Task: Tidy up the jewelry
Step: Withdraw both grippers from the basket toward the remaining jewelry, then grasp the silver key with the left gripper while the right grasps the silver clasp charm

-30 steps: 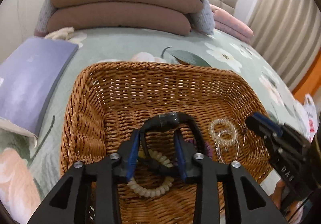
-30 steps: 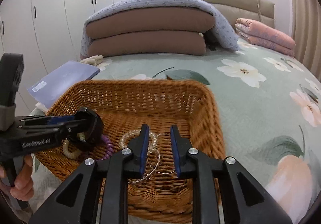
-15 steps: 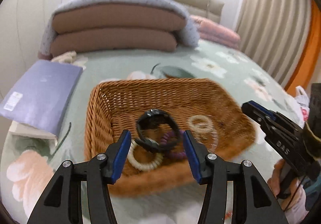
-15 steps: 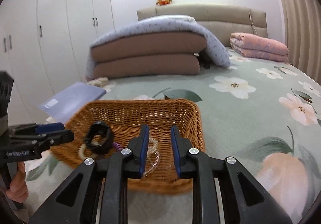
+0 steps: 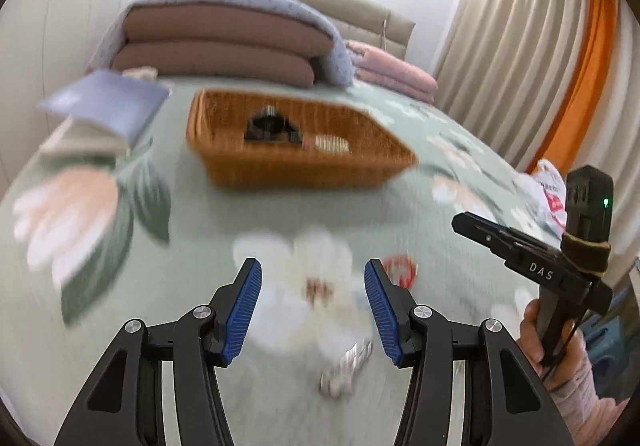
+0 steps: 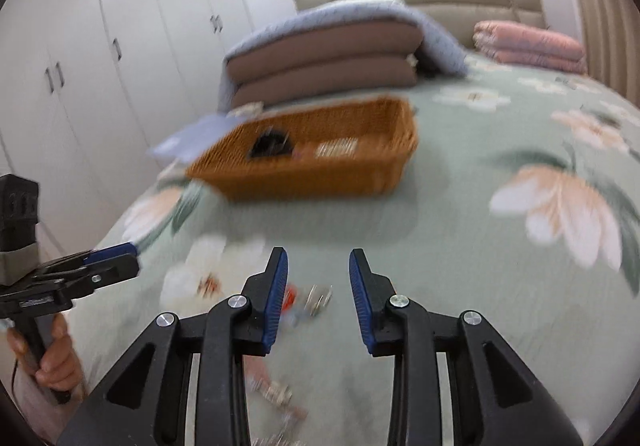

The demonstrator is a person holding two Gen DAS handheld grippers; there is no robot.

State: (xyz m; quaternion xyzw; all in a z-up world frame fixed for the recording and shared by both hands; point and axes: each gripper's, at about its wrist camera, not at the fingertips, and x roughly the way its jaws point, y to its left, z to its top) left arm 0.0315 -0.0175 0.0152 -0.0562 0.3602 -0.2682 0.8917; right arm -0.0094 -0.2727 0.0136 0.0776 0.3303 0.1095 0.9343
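Both grippers have pulled back from the basket (image 5: 296, 166), which now sits well ahead on the floral bedspread (image 5: 192, 246) instead of right under the fingers; the black watch (image 5: 272, 128) dropped by the left gripper (image 5: 313, 310) lies inside it beside a pale bracelet (image 5: 332, 144). Left gripper's jaws stand wide apart, holding nothing; the right gripper (image 6: 318, 298) has also spread its jaws and is empty; a red ring-shaped piece (image 5: 400, 270) lies on the bedspread just beside the left gripper's right fingertip, and a blurred silvery piece (image 5: 346, 370) lies nearer the camera; more small pieces (image 6: 316, 298) lie between the right gripper's fingers, too blurred to identify.
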